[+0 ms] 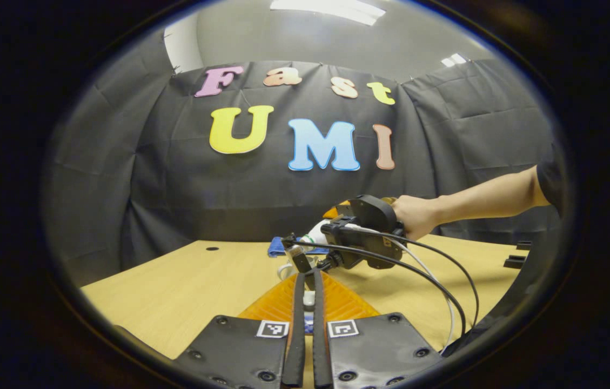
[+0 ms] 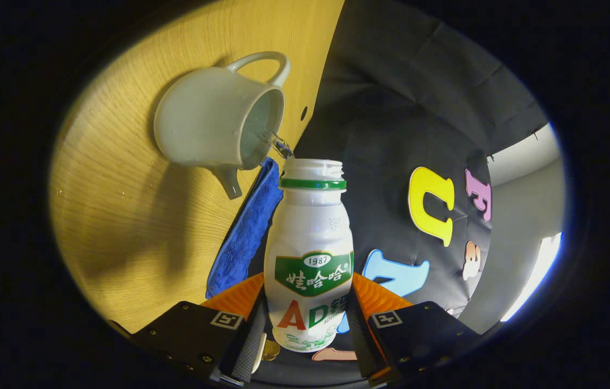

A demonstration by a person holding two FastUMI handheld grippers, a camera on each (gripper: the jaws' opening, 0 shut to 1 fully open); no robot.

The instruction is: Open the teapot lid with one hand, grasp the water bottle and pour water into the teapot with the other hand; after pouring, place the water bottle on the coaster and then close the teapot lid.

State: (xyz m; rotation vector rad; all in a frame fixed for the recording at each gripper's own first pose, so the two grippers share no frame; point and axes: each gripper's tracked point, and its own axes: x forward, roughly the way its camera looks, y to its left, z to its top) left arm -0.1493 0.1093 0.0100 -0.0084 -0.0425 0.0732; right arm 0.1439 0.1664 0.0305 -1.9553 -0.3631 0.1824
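White plastic water bottle [image 2: 309,254], clamped in the right gripper's [image 2: 305,329] jaws, is tipping a thin stream into the open teapot [image 2: 213,121] on the counter [image 2: 121,227]. Left gripper's [image 1: 305,302] jaws are nearly together, seemingly pinching the small lid. Remaining: coaster placement, lid closing.

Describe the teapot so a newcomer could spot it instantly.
Start from the wooden table. On it, next to the blue cloth, sits the white teapot, lid off. It has a loop handle and short spout, and a thin stream of water runs into it from the tilted water bottle in the right gripper.
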